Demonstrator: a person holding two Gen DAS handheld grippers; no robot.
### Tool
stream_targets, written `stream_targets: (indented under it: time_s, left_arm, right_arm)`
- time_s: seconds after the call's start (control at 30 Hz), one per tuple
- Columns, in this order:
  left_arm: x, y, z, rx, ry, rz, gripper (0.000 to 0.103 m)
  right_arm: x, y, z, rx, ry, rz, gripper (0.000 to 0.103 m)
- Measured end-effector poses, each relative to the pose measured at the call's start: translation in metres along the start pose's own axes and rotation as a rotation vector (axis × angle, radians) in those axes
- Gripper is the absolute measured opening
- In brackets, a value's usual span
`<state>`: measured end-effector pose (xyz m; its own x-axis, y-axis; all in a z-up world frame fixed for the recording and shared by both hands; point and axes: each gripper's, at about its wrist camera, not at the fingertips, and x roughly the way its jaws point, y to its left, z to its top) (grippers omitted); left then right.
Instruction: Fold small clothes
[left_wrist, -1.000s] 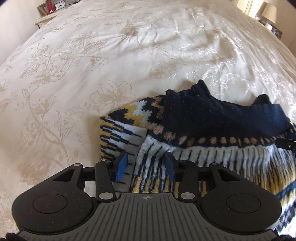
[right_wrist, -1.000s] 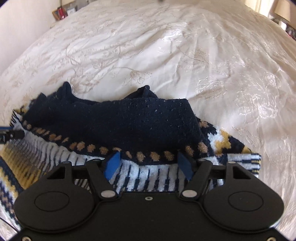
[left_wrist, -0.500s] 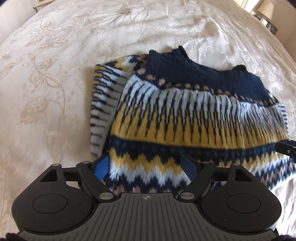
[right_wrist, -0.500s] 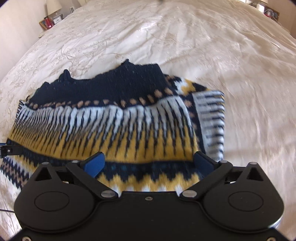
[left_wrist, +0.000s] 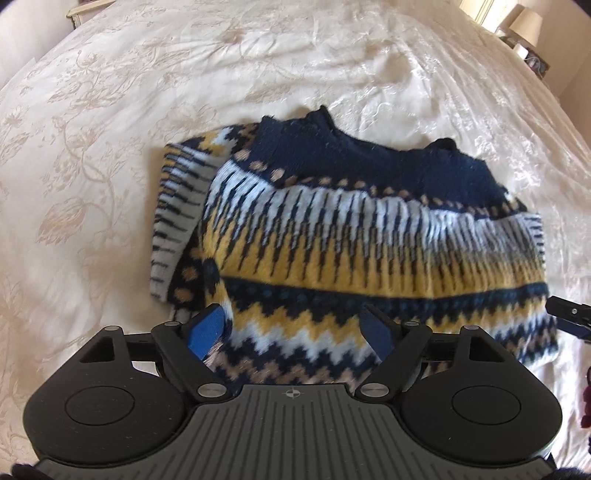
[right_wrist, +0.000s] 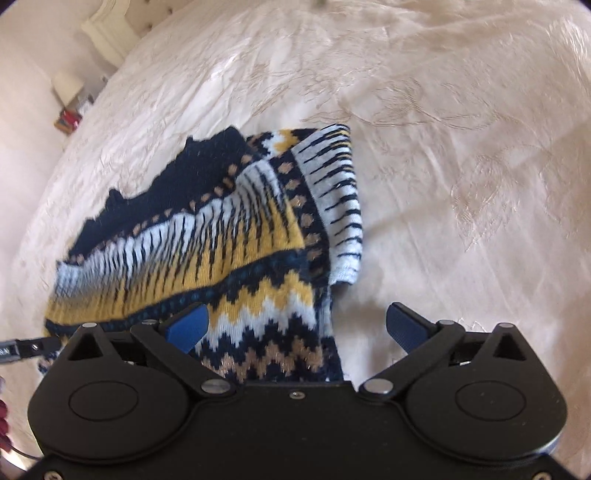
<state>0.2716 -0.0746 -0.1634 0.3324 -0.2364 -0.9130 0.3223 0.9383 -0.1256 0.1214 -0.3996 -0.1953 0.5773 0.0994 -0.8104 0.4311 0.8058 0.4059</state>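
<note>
Patterned knit sweater lies folded on the cream floral bedspread, navy neckline at the far edge. Left gripper above the near hem, fingers spread, gripping nothing. Right gripper spread wide over the sweater's right edge, released.

hem of sweater hidden behind tongs | nightstand items too small
</note>
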Motion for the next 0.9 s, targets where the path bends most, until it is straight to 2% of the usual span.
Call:
stream_targets:
  time_s: [0.17, 0.37, 0.67, 0.7, 0.77, 0.9]
  left_arm:
    - [0.006, -0.028, 0.022, 0.026, -0.018, -0.012, 0.08]
    - [0.029, -0.056, 0.048, 0.05, -0.02, 0.022, 0.08]
    - [0.084, -0.071, 0.074, 0.093, 0.059, 0.1, 0.08]
    - [0.092, -0.071, 0.076, 0.095, 0.077, 0.105, 0.082]
    - [0.103, -0.072, 0.077, 0.109, 0.091, 0.122, 0.094]
    - [0.113, -0.073, 0.077, 0.124, 0.093, 0.139, 0.103]
  right_arm:
    - [0.01, -0.015, 0.018, 0.074, 0.023, 0.106, 0.102]
    - [0.034, -0.016, 0.033, 0.052, 0.11, 0.19, 0.103]
    - [0.052, -0.026, 0.036, 0.088, 0.159, 0.305, 0.103]
    - [0.054, -0.028, 0.036, 0.092, 0.161, 0.321, 0.103]
    - [0.056, -0.033, 0.037, 0.099, 0.167, 0.355, 0.103]
    - [0.062, -0.041, 0.041, 0.118, 0.182, 0.427, 0.103]
